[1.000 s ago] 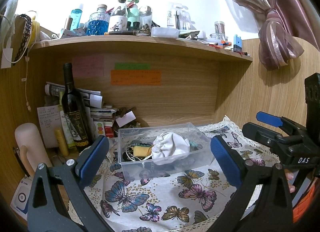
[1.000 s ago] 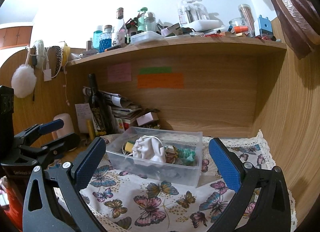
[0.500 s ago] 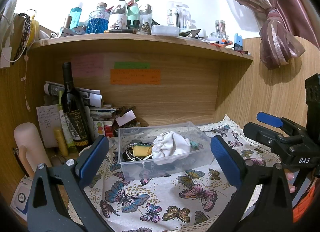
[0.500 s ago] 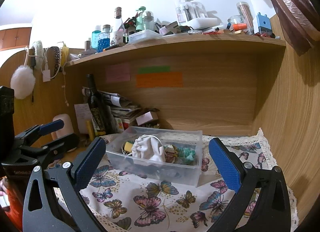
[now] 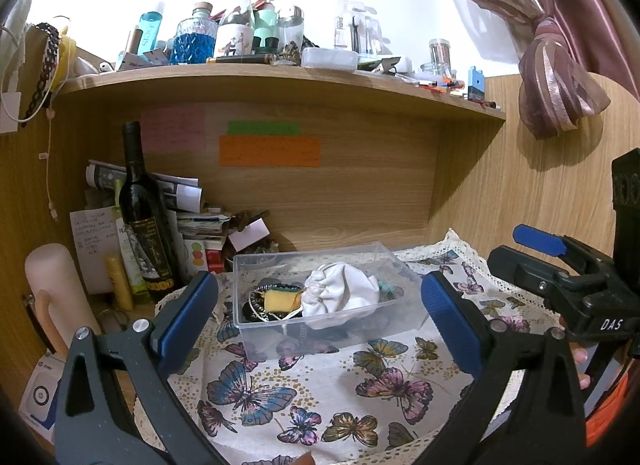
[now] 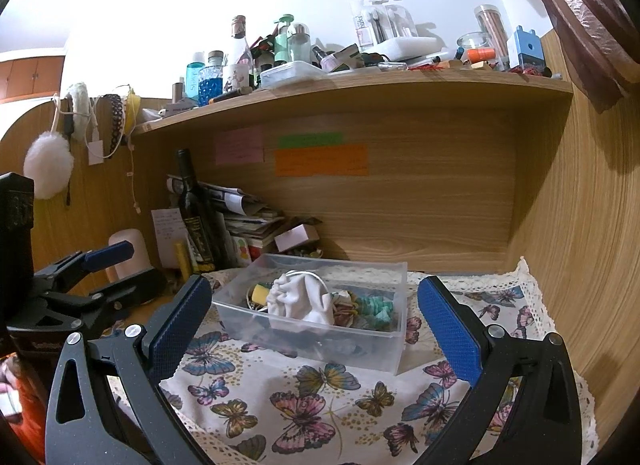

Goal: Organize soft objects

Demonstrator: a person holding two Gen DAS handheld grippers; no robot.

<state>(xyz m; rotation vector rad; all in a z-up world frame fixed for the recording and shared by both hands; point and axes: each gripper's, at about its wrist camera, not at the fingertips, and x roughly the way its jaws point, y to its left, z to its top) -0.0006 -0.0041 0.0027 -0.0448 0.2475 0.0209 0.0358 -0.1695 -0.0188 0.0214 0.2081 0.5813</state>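
Ahead – clear bin (image 5: 326,339) beyond spread, empty fingers (image 5: 188,319).

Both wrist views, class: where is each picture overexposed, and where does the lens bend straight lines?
Left wrist view: the wall above the shelf is blown out white; the shelf edge bows into an arc. Right wrist view: the same wall glare; the shelf curves, the frame corners go black, and the clear box stays sharp.
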